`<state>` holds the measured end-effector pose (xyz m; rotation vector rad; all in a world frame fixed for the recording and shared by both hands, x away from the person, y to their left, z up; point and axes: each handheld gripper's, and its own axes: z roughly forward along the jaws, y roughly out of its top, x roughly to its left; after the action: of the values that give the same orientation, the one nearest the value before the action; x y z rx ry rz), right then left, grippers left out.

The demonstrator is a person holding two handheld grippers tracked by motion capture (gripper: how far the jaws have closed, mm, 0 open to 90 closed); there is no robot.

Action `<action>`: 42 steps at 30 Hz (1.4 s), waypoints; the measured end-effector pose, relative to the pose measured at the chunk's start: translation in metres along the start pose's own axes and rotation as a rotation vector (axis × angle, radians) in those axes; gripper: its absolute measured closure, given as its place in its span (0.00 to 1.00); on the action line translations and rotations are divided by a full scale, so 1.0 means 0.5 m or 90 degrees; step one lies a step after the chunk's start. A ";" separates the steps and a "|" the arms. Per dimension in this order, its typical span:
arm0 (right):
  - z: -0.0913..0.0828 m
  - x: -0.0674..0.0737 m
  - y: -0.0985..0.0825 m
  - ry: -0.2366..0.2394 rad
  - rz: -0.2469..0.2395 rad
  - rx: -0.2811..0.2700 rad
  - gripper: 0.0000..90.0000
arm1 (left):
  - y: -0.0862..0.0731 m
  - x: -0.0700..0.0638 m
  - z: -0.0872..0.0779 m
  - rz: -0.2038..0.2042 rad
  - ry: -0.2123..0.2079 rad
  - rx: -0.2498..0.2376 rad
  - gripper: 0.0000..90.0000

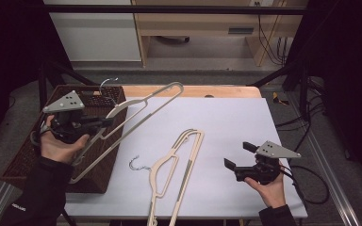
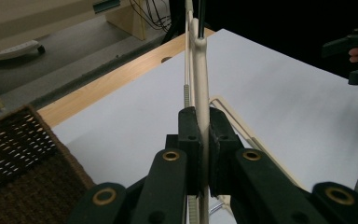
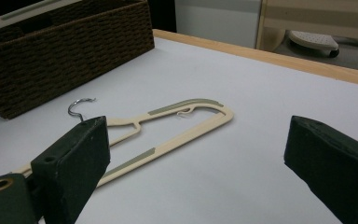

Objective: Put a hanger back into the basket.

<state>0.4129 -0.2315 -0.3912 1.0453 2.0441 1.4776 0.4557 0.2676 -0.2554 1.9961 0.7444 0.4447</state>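
High view: near the table's (image 1: 226, 122) front edge a cream hanger (image 1: 176, 174) lies flat; right hand-held gripper (image 1: 238, 155) hovers beside it, jaws wide, empty. Farther left, left hand-held gripper (image 1: 104, 121) clamps a lifted hanger (image 1: 141, 106) above the wicker basket's (image 1: 23, 160) rim.

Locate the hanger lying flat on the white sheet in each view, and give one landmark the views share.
High view: flat hanger lies bottom centre, metal hook pointing left.
Left gripper view: part of its cream frame shows just right of the shut jaws, behind the lifted hanger.
Right gripper view: it lies left of centre, between the open jaws.
Shared landmark: the brown wicker basket.
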 end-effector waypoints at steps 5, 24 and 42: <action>0.000 -0.004 -0.002 -0.002 -0.003 0.005 0.08 | -0.010 0.043 -0.019 -0.002 0.025 0.008 0.95; -0.006 -0.008 0.000 -0.013 -0.004 0.001 0.04 | -0.070 0.182 -0.082 -0.051 0.093 0.015 0.95; 0.000 -0.011 -0.004 -0.018 -0.002 0.008 0.04 | -0.132 0.262 -0.109 -0.083 0.141 0.041 0.95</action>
<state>0.4161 -0.2360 -0.3935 1.0601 2.0368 1.4428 0.5012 0.4146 -0.2831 1.9627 1.0319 0.5758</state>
